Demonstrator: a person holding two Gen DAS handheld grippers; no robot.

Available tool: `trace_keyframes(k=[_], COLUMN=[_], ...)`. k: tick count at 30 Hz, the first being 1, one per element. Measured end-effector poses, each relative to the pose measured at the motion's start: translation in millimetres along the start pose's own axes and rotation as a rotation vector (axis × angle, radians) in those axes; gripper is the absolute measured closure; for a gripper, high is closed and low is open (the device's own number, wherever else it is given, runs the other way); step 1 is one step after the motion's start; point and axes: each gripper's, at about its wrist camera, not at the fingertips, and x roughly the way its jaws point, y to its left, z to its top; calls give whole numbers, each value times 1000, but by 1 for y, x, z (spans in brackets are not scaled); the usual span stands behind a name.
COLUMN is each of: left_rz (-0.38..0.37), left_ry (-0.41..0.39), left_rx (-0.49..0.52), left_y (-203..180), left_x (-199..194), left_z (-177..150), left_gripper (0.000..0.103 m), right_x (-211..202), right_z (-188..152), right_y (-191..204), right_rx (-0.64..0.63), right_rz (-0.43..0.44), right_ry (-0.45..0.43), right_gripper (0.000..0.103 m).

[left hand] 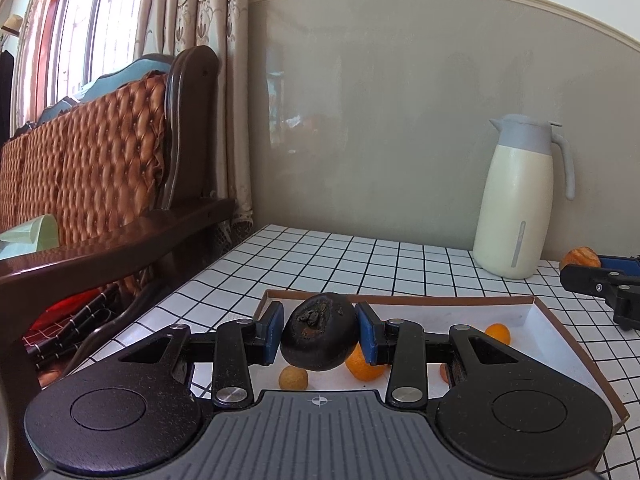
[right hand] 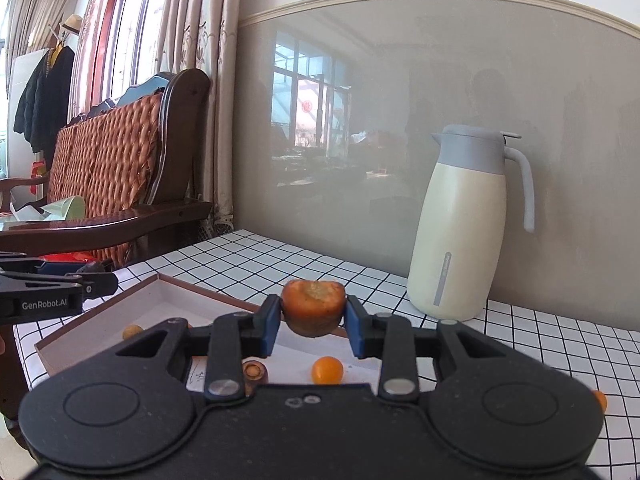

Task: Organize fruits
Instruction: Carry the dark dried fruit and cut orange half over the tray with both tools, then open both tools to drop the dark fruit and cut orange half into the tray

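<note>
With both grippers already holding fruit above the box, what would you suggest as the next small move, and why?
Probably lower the left gripper a little and release. It is shut on the dark fruit, held over the box, and bare floor shows near the small orange fruits. The right gripper, shut on the brown-orange fruit, can follow.

The dark fruit (left hand: 319,334) has a smooth, slightly glossy skin with a rough, crusty patch on top. The orange fruit (right hand: 313,306) looks matt and coarse, its top pitted. The left gripper (left hand: 319,330) is matt black plastic, speckled with dust, with bright metal pivot pins and blue rubbery pads (left hand: 274,332). The tray (left hand: 532,312) looks like cardboard, white inside, brown-edged. The surface (left hand: 320,256) wears a smooth gridded covering. The jug (left hand: 516,200) is satin cream with a matt grey top. The bench (left hand: 120,236) is glossy dark wood.
</note>
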Motion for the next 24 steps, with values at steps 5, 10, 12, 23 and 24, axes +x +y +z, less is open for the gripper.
trace_keyframes(k=[5,10,12,23,24], left_rz=[-1,-6,-5,-9,1], left_ry=[13,48,54,83,78], left_rx=[-5,-5,-7,-15,-14], left_y=[3,5,6,11,11], left_x=[9,21,25,41,42], left_z=[1,-2,-2,-4,-4], left_gripper=[64,64,64,64,63], right_x=[6,17,21,37,42], right_z=[-1,-3,-4,-6,-7], right_y=[-4,-8,-9,-10,-9], right_rx=[24,42,46,38,33], right_rz=[-1,-9,-14,-10,2], right_ry=[20,59,72,127,161], right_gripper=[77,77,77,77,76])
